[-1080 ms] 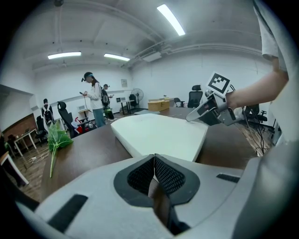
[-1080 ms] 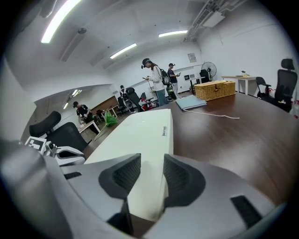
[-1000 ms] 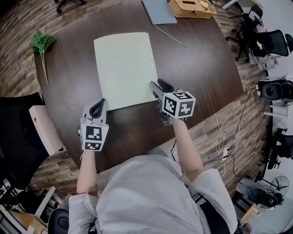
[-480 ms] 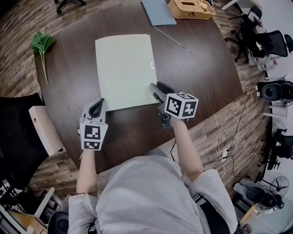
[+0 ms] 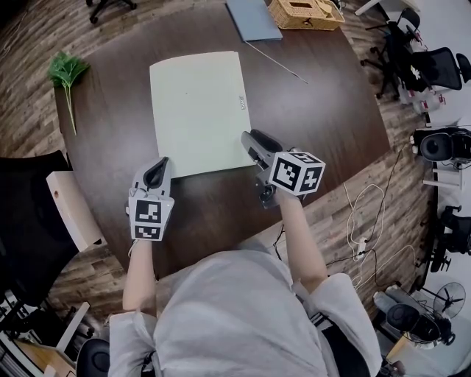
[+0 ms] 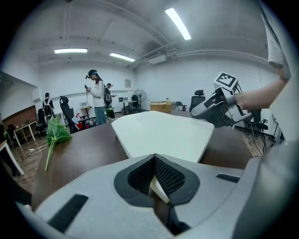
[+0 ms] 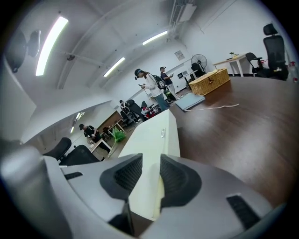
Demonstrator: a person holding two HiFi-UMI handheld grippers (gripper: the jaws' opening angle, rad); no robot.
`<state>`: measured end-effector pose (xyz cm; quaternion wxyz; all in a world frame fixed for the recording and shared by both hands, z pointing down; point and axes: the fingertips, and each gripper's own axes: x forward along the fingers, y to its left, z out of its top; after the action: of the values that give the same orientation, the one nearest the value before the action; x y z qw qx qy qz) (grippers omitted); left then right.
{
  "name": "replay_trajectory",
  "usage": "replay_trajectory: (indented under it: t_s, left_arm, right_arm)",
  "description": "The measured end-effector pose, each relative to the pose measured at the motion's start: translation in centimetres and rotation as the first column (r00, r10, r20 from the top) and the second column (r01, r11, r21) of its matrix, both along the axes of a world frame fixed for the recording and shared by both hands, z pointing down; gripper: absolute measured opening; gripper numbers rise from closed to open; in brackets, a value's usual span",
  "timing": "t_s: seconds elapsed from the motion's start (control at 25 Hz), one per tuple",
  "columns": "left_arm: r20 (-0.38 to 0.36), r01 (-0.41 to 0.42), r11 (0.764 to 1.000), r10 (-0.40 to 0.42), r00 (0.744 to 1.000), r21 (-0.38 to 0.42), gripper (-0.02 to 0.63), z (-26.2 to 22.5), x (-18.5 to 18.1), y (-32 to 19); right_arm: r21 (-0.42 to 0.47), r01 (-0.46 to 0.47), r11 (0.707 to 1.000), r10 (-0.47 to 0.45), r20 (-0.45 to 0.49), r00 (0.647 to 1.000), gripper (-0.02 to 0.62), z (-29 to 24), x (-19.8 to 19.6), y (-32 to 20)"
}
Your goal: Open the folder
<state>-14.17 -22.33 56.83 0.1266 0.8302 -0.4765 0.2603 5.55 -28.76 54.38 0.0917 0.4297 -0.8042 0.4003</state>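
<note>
a: your folder (image 5: 199, 110) lies flat and closed on the dark table (image 5: 331, 110), straight ahead of you, with its small label near the right edge.

b: agreed. your left gripper (image 6: 154, 158) sits at its near left corner. the pads meet at the tips, jaws pressed together, and the pale corner shows in the slot just behind those tips.

a: whether you're bearing on the folder there, i can't tell.

b: your right gripper (image 7: 150, 161) is at the near right corner, rolled to one side. its jaws are spread and have just been closing in.

a: yes, with the folder's corner between your pads: the white cover by one pad, the cream side edge by the other. i can't tell whether either pad touches it.

b: off to your left a green leafy sprig (image 5: 66, 70) lies on the table, well apart from the folder.

a: at the far edge you have a wicker basket (image 5: 305, 13) beside a blue-grey book (image 5: 254, 18), and a thin white cord (image 5: 278, 61) lies between them and the folder.
</note>
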Motion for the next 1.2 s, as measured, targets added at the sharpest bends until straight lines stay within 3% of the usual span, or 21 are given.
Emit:
replay_trajectory:
  t_s: [0.16,0.36,0.52,0.72,0.92,1.08,1.2]
  left_arm:
    - [-0.004,0.003,1.0,-0.003,1.0,-0.004,0.008,0.0,-0.2,0.0]
    - [-0.013,0.015,1.0,-0.015,1.0,0.0,0.008,0.1,-0.3,0.1]
    - [-0.023,0.024,1.0,-0.024,0.999,0.002,0.008,0.1,-0.4,0.0]
    - [-0.034,0.026,1.0,-0.026,0.999,0.004,0.008,0.0,-0.2,-0.1]
    - [-0.042,0.027,0.999,-0.026,0.999,0.018,0.007,-0.4,0.0,-0.1]
    - [-0.058,0.037,0.999,-0.036,0.998,0.018,0.008,-0.5,0.1,-0.2]
    - [-0.058,0.051,0.999,-0.05,0.997,0.016,0.008,-0.2,-0.3,-0.2]
  right_arm:
    - [0.049,0.025,0.998,-0.024,-0.029,0.999,0.106,-1.2,-0.5,-0.1]
    - [0.145,0.128,0.981,-0.098,-0.2,0.975,0.103,-2.1,-1.4,0.3]
    - [0.208,0.153,0.966,-0.112,-0.198,0.974,0.094,-3.7,-2.1,0.3]
    - [0.265,0.255,0.93,-0.151,-0.358,0.922,0.089,-4.3,-3.0,0.5]
    - [0.319,0.287,0.903,-0.156,-0.378,0.912,0.083,-5.6,-3.8,0.7]
    - [0.339,0.353,0.872,-0.173,-0.462,0.87,0.084,-6.0,-4.3,0.8]
    - [0.362,0.365,0.858,-0.185,-0.444,0.877,0.08,-6.7,-5.0,1.0]
